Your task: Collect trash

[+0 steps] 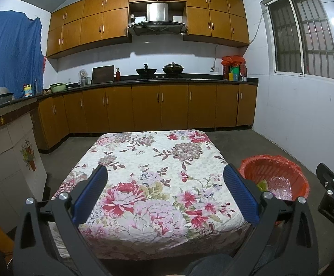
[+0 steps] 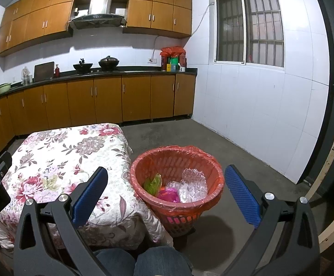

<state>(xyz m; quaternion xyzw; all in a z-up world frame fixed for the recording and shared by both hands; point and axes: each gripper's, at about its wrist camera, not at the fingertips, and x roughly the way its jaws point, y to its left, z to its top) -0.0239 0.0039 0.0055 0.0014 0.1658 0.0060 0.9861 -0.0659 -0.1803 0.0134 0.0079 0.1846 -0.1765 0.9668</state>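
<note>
Left wrist view is showing the left gripper (image 1: 165, 191) hanging wide open and empty over the bare floral-cloth table (image 1: 153, 158). To its right, the right gripper (image 2: 166, 192), likewise spread empty, is hovering above the red-lined plastic basket (image 2: 203, 161), where bubble wrap (image 2: 193, 184) and wrappers are already sitting; collecting looks finished.

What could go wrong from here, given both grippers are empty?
1. The basket sits close against the draped tablecloth; a right gripper sweep might tip it and spill the bubble wrap.
2. The loose liner could snag a finger.
3. The left gripper might catch the cloth.
</note>
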